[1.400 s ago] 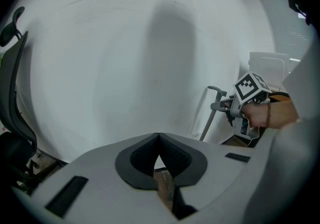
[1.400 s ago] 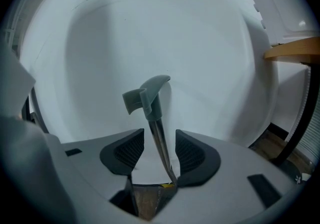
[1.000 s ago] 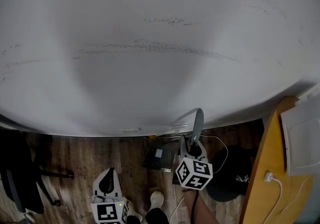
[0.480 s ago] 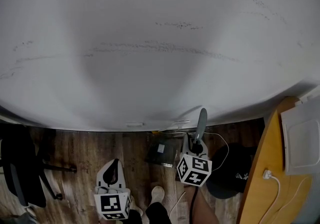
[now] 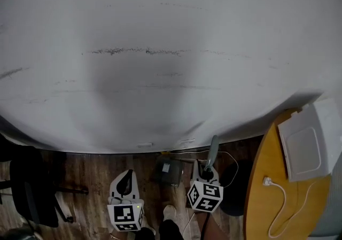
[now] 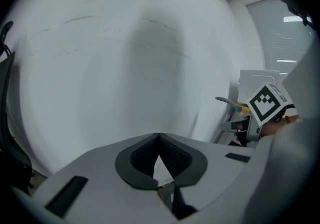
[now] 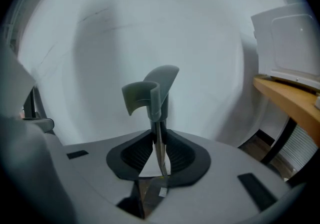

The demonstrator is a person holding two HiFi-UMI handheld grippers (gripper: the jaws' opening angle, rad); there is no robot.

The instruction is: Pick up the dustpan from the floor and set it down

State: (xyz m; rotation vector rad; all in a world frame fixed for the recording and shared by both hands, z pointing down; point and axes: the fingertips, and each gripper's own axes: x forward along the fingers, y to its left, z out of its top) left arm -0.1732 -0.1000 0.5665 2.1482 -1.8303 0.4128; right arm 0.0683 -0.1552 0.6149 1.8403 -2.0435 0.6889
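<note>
With the right gripper [image 7: 159, 144] closing its jaws on the thin handle of the grey plastic dustpan [image 7: 152, 96] at frame centre and the left gripper [image 6: 159, 140] pinched together empty, the pick-up seems under way, and next comes a steady lowering onto the brown wooden floor [image 5: 96, 172].

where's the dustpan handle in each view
Head view: dustpan handle at the bottom, right of centre, upright before the white wall.
Left gripper view: dustpan handle at the right, mid-height.
Right gripper view: dustpan handle at centre, between the closing jaws of the right tool.
Shared landmark: the white wall.
</note>
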